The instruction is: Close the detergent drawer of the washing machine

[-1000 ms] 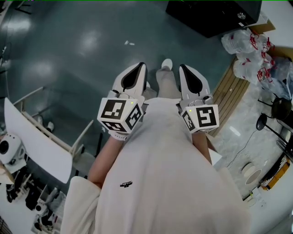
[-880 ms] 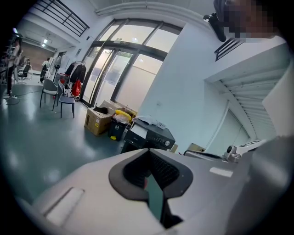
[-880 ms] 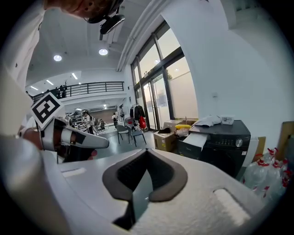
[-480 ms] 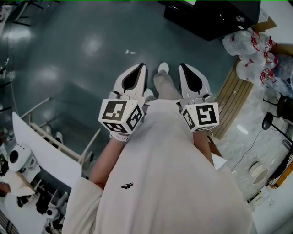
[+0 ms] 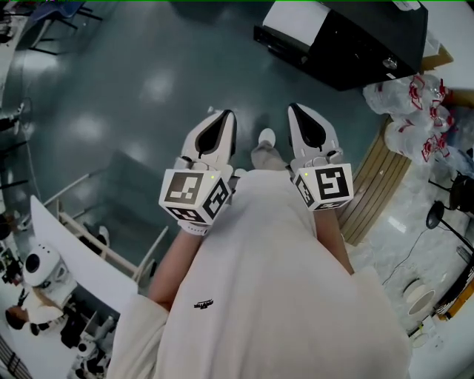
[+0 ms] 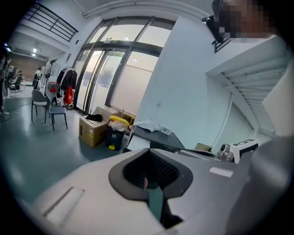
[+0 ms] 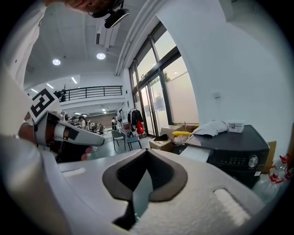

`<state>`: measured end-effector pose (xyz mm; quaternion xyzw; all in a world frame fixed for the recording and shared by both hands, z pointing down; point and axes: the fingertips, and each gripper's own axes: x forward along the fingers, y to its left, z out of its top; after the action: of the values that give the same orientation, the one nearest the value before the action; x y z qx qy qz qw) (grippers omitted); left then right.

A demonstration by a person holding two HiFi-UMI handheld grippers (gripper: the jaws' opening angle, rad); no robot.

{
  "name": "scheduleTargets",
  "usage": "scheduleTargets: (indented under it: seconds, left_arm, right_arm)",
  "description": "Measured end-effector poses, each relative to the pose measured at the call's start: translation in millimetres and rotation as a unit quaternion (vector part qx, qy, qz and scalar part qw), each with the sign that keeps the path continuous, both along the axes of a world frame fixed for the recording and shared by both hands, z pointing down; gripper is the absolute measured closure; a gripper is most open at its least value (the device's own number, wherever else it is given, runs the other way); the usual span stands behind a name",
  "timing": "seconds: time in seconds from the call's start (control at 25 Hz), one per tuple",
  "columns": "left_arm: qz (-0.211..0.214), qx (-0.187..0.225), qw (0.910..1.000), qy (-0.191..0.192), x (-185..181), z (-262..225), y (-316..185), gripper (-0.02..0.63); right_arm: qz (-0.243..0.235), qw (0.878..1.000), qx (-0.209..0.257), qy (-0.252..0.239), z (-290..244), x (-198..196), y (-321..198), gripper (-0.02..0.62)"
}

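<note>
**Closing on the washer, both tools shut, drawer not yet in reach**

Nearest to us is our own white shirt (image 5: 259,289), and just ahead of it we hold the two tools side by side at chest height. The left gripper (image 5: 221,118) has its jaws pressed together with nothing between them. The right gripper (image 5: 298,111) is the same, tips meeting and empty. Between them, lower down, one shoe (image 5: 266,138) shows on the grey-green floor (image 5: 133,89).

Compared with a second ago, the grippers sit in the same spot against the shirt, while the floor has slid under us. The black washing machine (image 5: 363,44) has come further into the top of the head view, and a white sheet (image 5: 296,18) lying on its lid now shows. We read that as walking towards it, so the task is at the approach and no contact has been made.

In the right gripper view the machine's front panel carries a knob and a row of buttons, well apart from the jaws. We cannot make out the detergent drawer on it from here, nor how far it stands out. Beside the machine lie plastic bags (image 5: 415,96).
</note>
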<state>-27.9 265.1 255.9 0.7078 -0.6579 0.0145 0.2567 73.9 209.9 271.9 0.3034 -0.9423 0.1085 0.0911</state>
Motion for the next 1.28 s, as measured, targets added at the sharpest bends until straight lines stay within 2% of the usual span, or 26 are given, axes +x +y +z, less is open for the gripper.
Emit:
scheduleTargets:
  seconds: [0.32,0.52,0.76,0.96,1.28]
  left_arm:
    - [0.01,0.006,0.9998,-0.018,1.1,-1.7,-68.4,0.591]
    - [0.026,-0.01,0.9994,-0.022,2.5,5.5,-88.9,0.591]
    - [0.052,-0.031,0.9981,-0.012,-26.3,13.1,-110.7,0.591]
    - [0.084,-0.031,0.9959,-0.009,-45.5,15.4,-145.5,0.591]
    - [0.127,-0.029,0.9915,-0.007,-87.5,16.5,-190.9,0.591]
  right_arm:
    - [-0.013,1.0,0.002,-0.011,0.8,-11.6,-63.1,0.594]
    - [0.003,1.0,-0.013,-0.007,8.6,-8.9,-89.3,0.594]
    - [0.025,0.999,-0.03,0.004,16.4,-33.5,-105.8,0.594]
    - [0.062,0.997,-0.042,0.015,26.2,-47.5,-129.2,0.594]
    - [0.094,0.995,-0.039,0.019,29.9,-94.4,-167.6,0.594]
